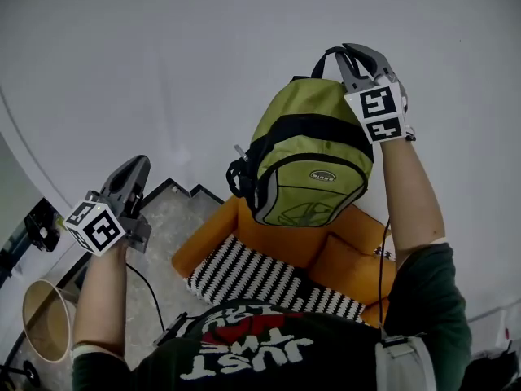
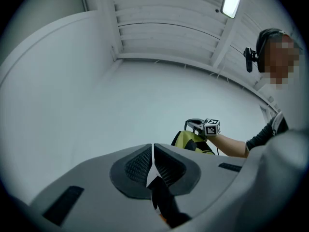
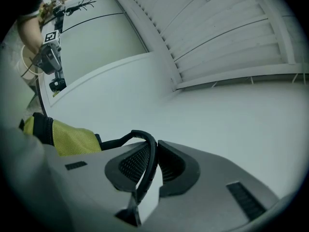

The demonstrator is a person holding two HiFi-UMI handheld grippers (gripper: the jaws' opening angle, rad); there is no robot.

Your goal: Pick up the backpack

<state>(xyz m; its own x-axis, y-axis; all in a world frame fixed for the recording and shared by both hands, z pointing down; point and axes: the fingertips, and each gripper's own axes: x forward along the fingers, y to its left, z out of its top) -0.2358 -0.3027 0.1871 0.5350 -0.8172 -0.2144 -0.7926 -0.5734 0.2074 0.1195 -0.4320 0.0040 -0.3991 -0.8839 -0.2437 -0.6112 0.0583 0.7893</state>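
Observation:
An olive-green backpack [image 1: 313, 161] with black trim hangs in the air in front of a white wall, above an orange sofa. My right gripper [image 1: 352, 58] is shut on its black top handle [image 3: 145, 151], which runs between the two ribbed pads; the green mesh of the backpack [image 3: 67, 138] shows to the left in the right gripper view. At the head view's left my left gripper [image 1: 134, 173] is raised with nothing in it, and its pads meet with nothing between them in the left gripper view [image 2: 152, 158]. Far off there, the backpack [image 2: 192, 141] hangs from the right gripper.
An orange sofa [image 1: 285, 247] with a black-and-white striped cover [image 1: 244, 271] and an orange cushion [image 1: 354, 267] stands below the bag. A round beige basket [image 1: 45, 320] sits on the floor at lower left. A white wall [image 1: 203, 63] fills the background.

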